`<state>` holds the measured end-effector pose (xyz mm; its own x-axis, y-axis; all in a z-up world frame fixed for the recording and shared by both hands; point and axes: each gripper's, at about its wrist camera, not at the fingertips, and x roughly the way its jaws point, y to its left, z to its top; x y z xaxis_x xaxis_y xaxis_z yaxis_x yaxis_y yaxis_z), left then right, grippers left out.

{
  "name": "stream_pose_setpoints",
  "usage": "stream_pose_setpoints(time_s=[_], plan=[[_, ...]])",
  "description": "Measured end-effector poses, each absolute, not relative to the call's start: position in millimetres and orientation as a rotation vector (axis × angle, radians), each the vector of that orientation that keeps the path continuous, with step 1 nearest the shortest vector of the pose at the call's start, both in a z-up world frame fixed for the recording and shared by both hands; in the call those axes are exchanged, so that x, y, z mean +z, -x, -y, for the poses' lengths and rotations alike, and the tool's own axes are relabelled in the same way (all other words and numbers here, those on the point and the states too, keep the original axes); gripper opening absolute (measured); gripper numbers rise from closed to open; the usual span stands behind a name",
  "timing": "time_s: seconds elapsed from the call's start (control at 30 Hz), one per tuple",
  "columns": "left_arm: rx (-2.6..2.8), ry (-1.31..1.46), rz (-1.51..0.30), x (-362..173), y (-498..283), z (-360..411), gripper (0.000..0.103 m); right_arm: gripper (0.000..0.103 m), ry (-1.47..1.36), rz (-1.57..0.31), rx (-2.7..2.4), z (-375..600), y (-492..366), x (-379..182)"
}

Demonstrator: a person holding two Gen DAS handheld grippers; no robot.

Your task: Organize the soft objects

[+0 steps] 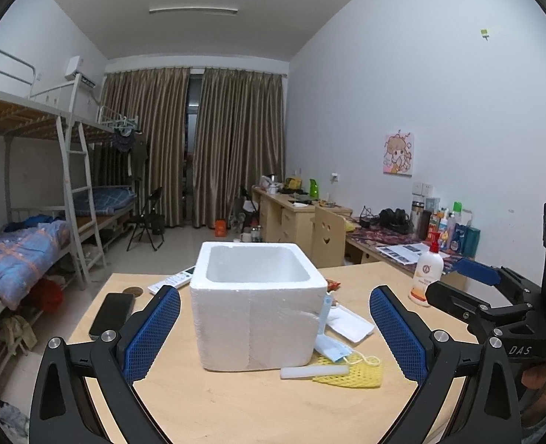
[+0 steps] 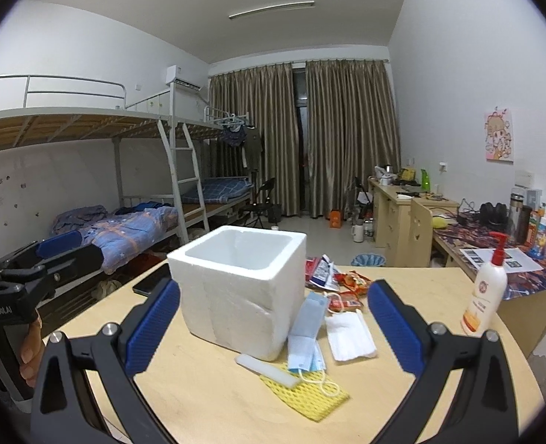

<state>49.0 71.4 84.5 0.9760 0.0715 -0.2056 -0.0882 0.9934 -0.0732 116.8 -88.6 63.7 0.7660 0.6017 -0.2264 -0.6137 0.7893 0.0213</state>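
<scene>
I hold the left gripper (image 1: 274,331) above the near edge of the round pale wooden table (image 2: 402,399), jaws spread wide and empty. A black smartphone (image 1: 112,312) lies flat at the table's left side; I leave it alone.

The square white foam box (image 2: 241,288) stands upright at the centre, open top, interior apparently empty. I judge it to be the receptacle.

The soft items lie just beside its right wall. A white foam strip (image 2: 269,367) rests on a yellow foam mesh sleeve (image 2: 309,396). A blue surgical mask (image 2: 306,333) leans against the box, its ear loops trailing over the mesh. A white surgical mask (image 2: 348,335) lies flat beside it.

My right gripper (image 2: 274,329) is likewise wide open, holding nothing, aimed at this cluster.

Recommended procedure: take the blue mask first, pinching the folded body rather than a loop, since loops may snag the mesh. Lift clear of the rim before releasing.

A white pump bottle with red cap (image 2: 485,296) stands well apart at the right.
</scene>
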Motion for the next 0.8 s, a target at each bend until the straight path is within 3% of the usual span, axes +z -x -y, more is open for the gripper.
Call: stream_pose_setpoints(time_s=[0.8], plan=[[-0.045, 0.045, -0.307, 6, -94, -46, 0.102, 0.103, 0.081, -0.334, 0.605, 116, -126, 9]])
